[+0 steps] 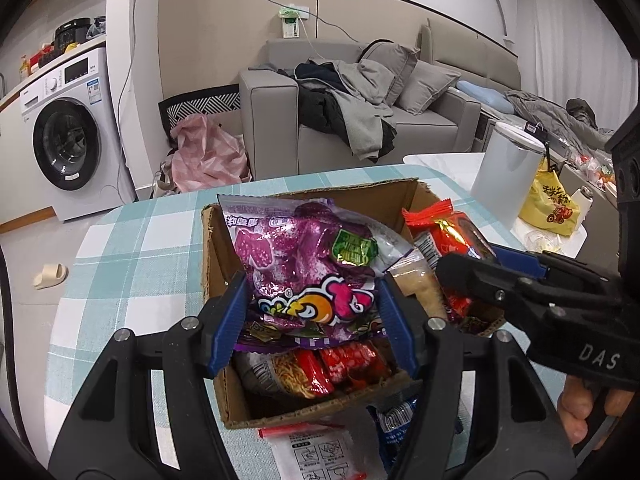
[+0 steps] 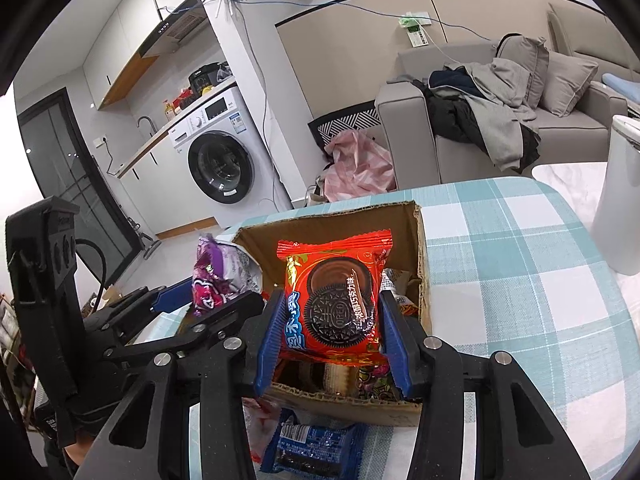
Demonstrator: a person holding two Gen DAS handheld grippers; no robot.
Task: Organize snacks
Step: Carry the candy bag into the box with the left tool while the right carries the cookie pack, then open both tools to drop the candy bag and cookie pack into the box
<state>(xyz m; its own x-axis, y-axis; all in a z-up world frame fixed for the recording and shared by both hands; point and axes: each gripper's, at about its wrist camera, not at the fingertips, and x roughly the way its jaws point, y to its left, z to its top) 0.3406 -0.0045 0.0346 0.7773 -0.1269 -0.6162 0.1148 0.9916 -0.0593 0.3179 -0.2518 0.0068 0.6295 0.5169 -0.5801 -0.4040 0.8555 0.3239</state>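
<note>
Nearest the person, three items are lying loose on the checked tabletop (image 2: 520, 280) just in front of the box: a blue cookie pack (image 2: 312, 450), a white sachet with red trim (image 1: 316, 454) and a pinkish wrapper beside them, so sorting is looking partly done, not finished. The left tool (image 1: 310, 320) is gripping a purple snack bag (image 1: 304, 264), blue pads pressing on both of its sides, and is holding it over the near-left part of the cardboard box (image 1: 224, 396). The right tool (image 2: 328, 330) is clamping a red Oreo pack (image 2: 334, 300) upright, jaws narrow and closed on it, above the middle of the same box. Inside the box, red wrappers (image 1: 344, 364) and a noodle-print pack (image 1: 288, 372) are already filling the near end, with more packets along the right wall; I'm judging it roughly half to mostly loaded. Both held packs are waiting to go in, then the loose three. Room is getting tight: the two tools are sitting side by side over one opening, nearly touching, and the torn cardboard rim is standing right under both sets of pads. The far-left corner of the box is looking emptiest. Beyond the box the tabletop is running open to its rounded far edge; a white bin (image 1: 508, 172) and a yellow bag (image 1: 554, 204) are standing well off to the right. Sofa (image 1: 360, 120) and washing machine (image 1: 68, 136) are sitting far behind, out of the way.
</note>
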